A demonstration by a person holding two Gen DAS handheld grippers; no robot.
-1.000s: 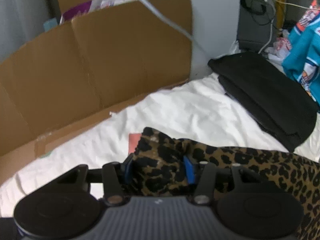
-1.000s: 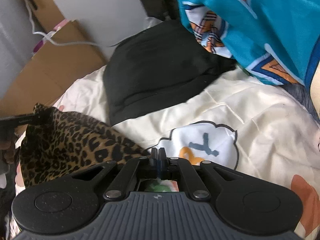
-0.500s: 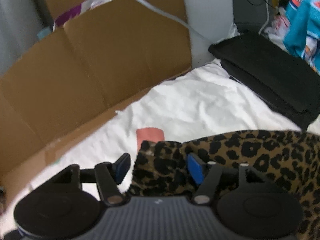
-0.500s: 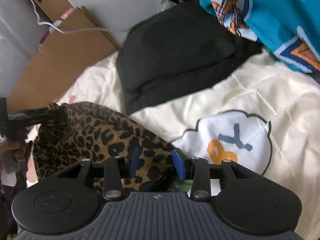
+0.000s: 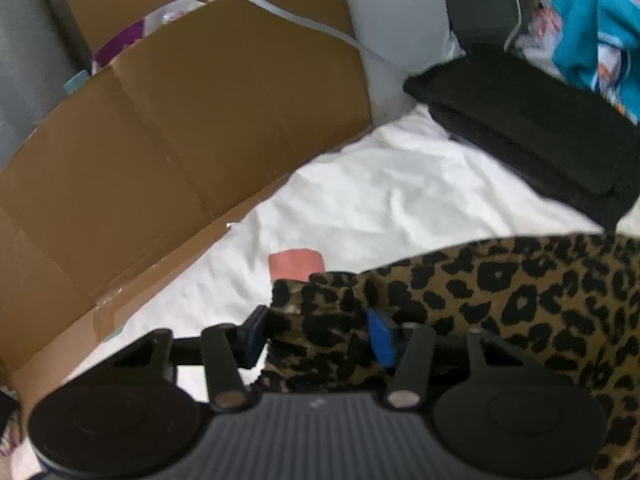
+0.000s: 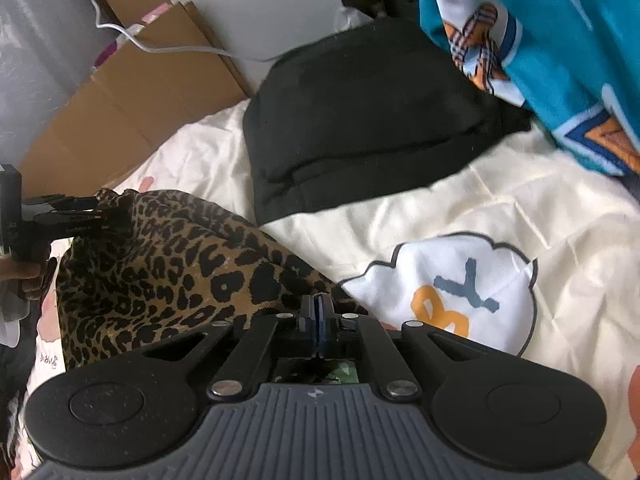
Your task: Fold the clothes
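Leopard-print garment [image 5: 520, 292] lay on the bed sheet [image 5: 400, 188], spread between both grippers, near the folded black garment [image 6: 360, 120]; teal jersey [image 6: 540, 40] and cardboard [image 5: 180, 140] sat behind. Left gripper [image 5: 316, 332]: jaws set apart w/ a bunched corner of fabric between them, blue pad [image 5: 379, 336] against the cloth; firm clamp could not be confirmed. Right gripper [image 6: 319, 316]: jaws pressed together at the garment's edge, approx. pinching a thin layer. Risk: left corner slips out if tension is applied, since the bunch sat loose; thin right pinch may release, skewing the fold.
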